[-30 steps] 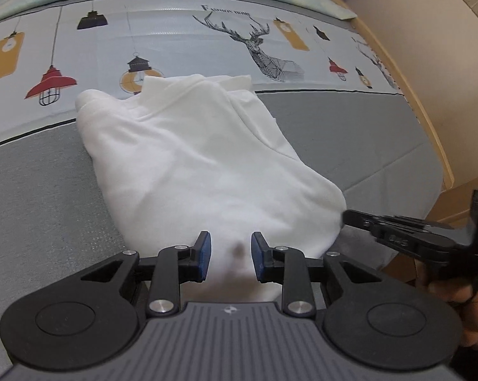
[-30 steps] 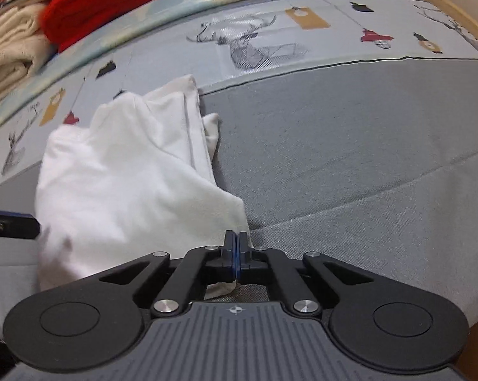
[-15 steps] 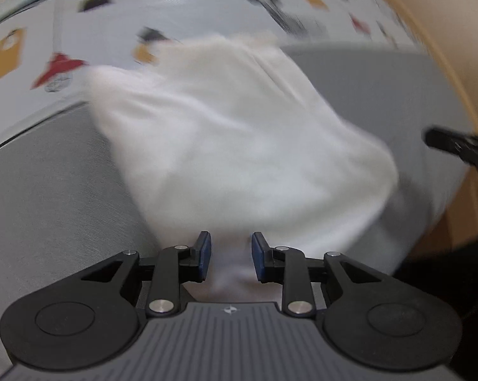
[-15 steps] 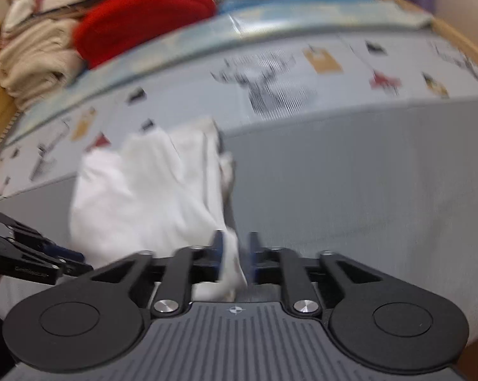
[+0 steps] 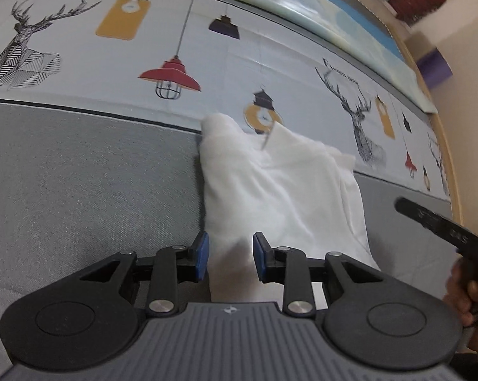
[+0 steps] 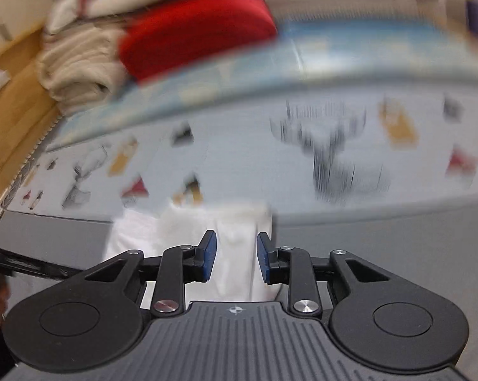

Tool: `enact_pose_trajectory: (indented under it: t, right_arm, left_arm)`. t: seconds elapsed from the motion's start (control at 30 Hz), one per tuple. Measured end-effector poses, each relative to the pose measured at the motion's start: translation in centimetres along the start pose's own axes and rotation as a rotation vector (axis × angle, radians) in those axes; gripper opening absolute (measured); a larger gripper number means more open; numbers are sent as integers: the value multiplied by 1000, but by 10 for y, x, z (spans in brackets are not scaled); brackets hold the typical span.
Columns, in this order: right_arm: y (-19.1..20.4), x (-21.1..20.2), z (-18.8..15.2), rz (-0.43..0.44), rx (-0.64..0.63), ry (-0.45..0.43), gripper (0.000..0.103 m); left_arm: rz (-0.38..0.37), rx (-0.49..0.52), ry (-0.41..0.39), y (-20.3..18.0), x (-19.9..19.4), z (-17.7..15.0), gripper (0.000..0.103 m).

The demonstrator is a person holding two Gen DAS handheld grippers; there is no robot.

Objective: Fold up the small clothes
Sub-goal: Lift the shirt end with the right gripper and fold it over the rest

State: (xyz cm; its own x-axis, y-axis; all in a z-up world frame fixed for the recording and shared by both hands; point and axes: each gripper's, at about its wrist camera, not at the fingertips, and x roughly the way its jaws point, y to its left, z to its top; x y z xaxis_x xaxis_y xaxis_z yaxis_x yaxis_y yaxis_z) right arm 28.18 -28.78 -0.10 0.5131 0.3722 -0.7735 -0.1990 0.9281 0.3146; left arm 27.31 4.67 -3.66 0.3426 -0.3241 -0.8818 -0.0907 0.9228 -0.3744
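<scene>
A white folded garment point(image 5: 286, 190) lies on the grey part of the bed cover point(image 5: 80, 190). My left gripper point(image 5: 230, 257) is open, with its jaws on either side of the garment's near end. My right gripper point(image 6: 235, 260) is open above the garment's near edge point(image 6: 235, 231); this view is blurred. The right gripper also shows in the left wrist view point(image 5: 445, 228) at the right, held by a hand. The left gripper shows at the left edge of the right wrist view point(image 6: 23, 262).
The bed cover has a printed band of deer and lamps point(image 5: 175, 73) behind the garment. Red point(image 6: 194, 38) and cream folded blankets point(image 6: 77, 63) are stacked at the far side. A wooden bed frame edge point(image 5: 445, 146) runs along the right.
My right gripper has opened, let go of the garment corner and lifted away. My left gripper stayed open and shifted left, so the garment now lies to its right.
</scene>
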Motion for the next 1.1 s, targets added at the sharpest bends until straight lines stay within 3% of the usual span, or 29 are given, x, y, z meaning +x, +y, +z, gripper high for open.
enact_pose_trajectory:
  t: [0.1, 0.3, 0.33, 0.37, 0.43, 0.53, 0.63, 0.67, 0.7, 0.73, 0.77, 0.87, 1.0, 1.1]
  right_arm:
    - [8, 28, 10, 26, -13, -2, 28]
    - [1, 82, 19, -16, 1, 112, 28]
    - [-1, 91, 21, -2, 23, 127, 28]
    - [-1, 91, 21, -2, 23, 127, 23]
    - [1, 99, 22, 25, 26, 150, 4]
    - [5, 100, 23, -4, 0, 152, 3]
    - [-24, 81, 32, -38, 179, 83, 2]
    - [-24, 81, 32, -38, 179, 83, 2]
    - [-26, 82, 30, -62, 176, 104, 2]
    - [-27, 87, 21, -91, 137, 151, 3]
    - [-27, 87, 21, -91, 137, 151, 3]
    - [-26, 85, 19, -82, 125, 136, 3]
    - [-32, 68, 24, -67, 167, 40, 5]
    - [-32, 54, 31, -40, 167, -37, 8]
  left_arm:
    - [-5, -7, 0, 3, 4, 8, 33]
    - [-15, -91, 10, 17, 18, 25, 38]
    - [-26, -107, 10, 18, 21, 28, 43]
    - [-34, -117, 14, 19, 25, 31, 44]
    - [-42, -124, 30, 20, 34, 37, 44]
    - [-46, -122, 60, 18, 50, 44, 45]
    - [-36, -109, 81, 15, 66, 49, 45]
    - [-34, -103, 89, 13, 72, 51, 45]
    - [-29, -94, 94, 10, 77, 52, 42]
    - [-33, -71, 97, 6, 81, 53, 21]
    - [-34, -41, 98, 1, 83, 54, 13]
    - [2, 29, 25, -8, 79, 60, 9]
    - [18, 8, -140, -5, 60, 70, 10]
    - [82, -8, -148, 1, 56, 74, 14]
